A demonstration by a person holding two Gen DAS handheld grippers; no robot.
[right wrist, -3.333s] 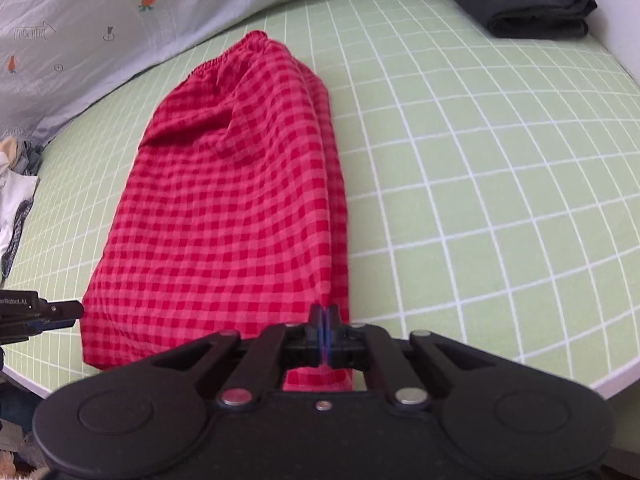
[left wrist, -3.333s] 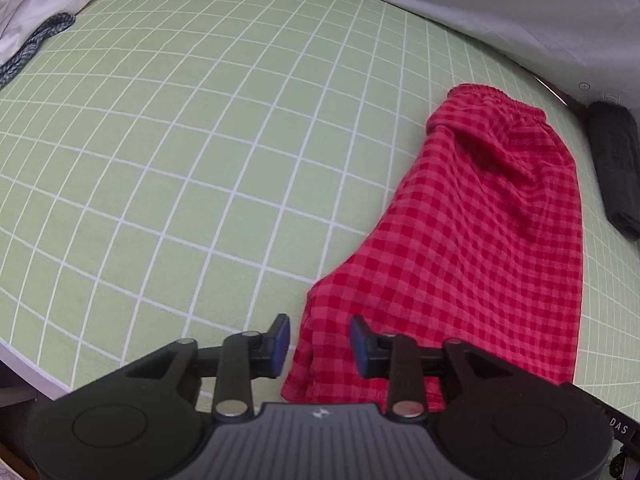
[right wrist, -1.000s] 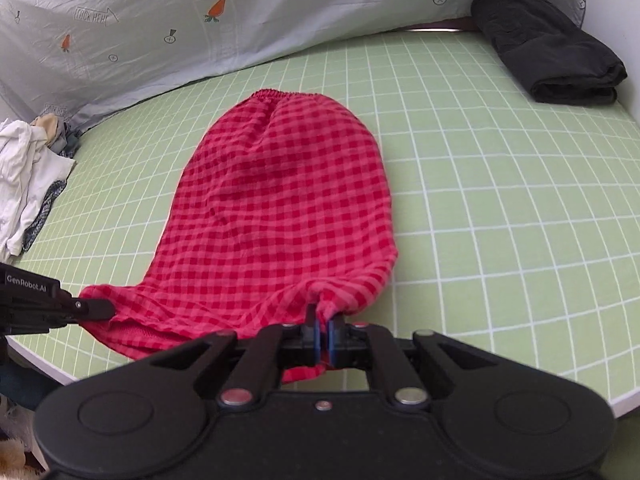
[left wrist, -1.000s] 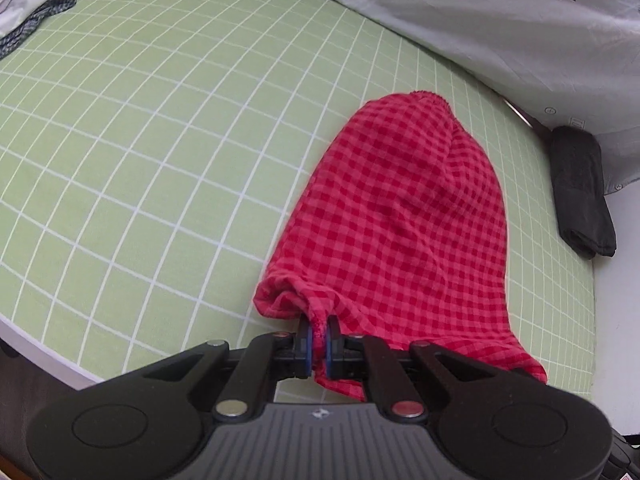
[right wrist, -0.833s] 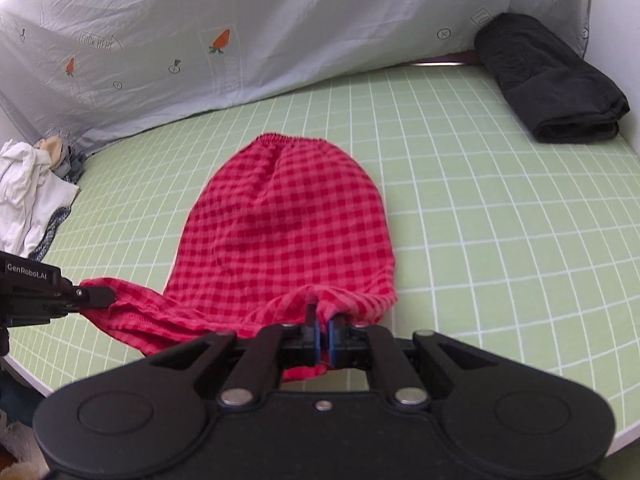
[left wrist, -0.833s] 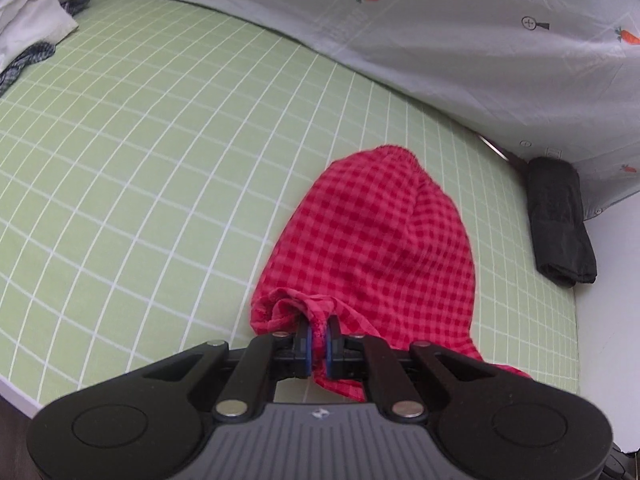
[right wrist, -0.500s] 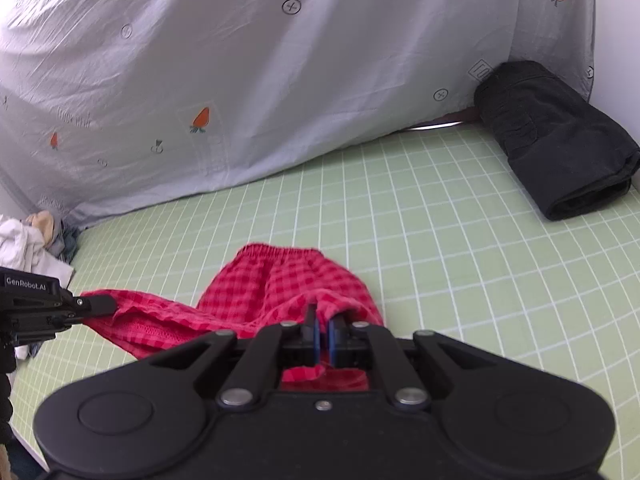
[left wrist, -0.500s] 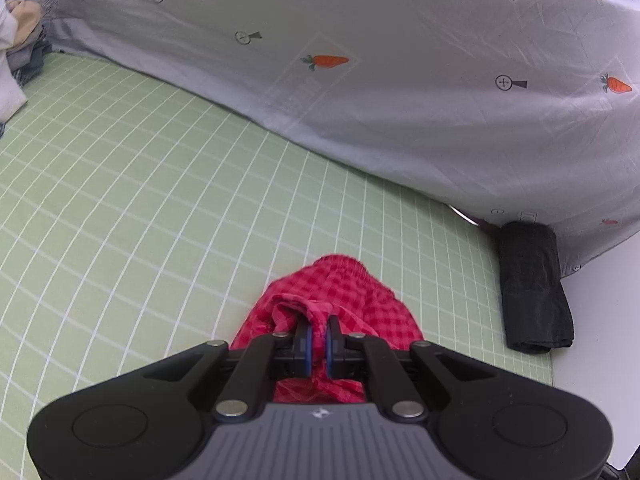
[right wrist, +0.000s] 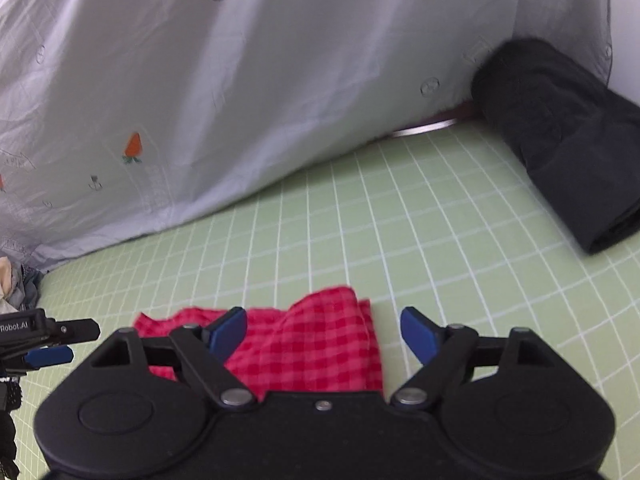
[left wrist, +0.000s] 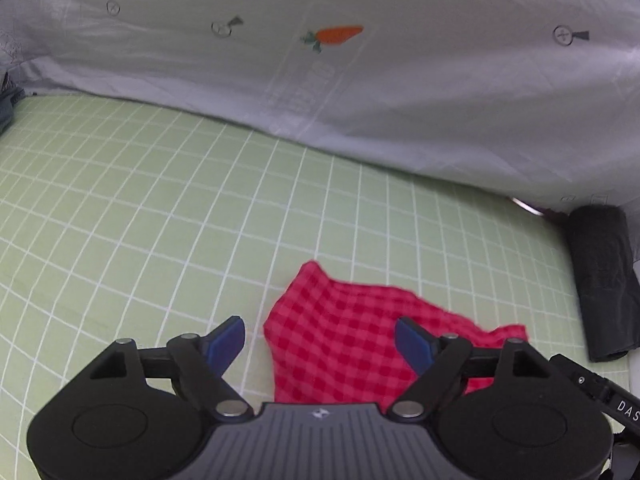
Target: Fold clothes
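**A:** Where do we find the red checked garment (left wrist: 352, 344)?

**B:** In our left wrist view it lies on the green grid mat (left wrist: 160, 208), low in the picture toward six o'clock, just ahead of the left gripper (left wrist: 319, 338). Its near part is hidden behind the gripper body. In the right wrist view we see the same cloth (right wrist: 312, 340) low at six o'clock, ahead of the right gripper (right wrist: 322, 332).

**A:** And how do our claws stand?

**B:** Both are spread wide. The blue fingertips (left wrist: 226, 338) of the left one sit well apart, with the cloth showing between them; we see no pinch on it. The right one is the same, its blue pads (right wrist: 418, 334) wide, the cloth's right edge falling between them. Whether either tip touches the fabric we cannot tell.

**A:** What else do we see?

**B:** A rolled black garment (right wrist: 560, 144) rests on the mat at two o'clock in the right view, against the grey sheet (right wrist: 240, 80) with small carrot prints that hangs behind. In the left view that black roll (left wrist: 600, 280) sits at three o'clock, well apart from the red cloth. At nine o'clock in the right view the tip of our left gripper (right wrist: 50, 342) shows, and above it a bit of pale clothing (right wrist: 12, 284) at the mat's edge.
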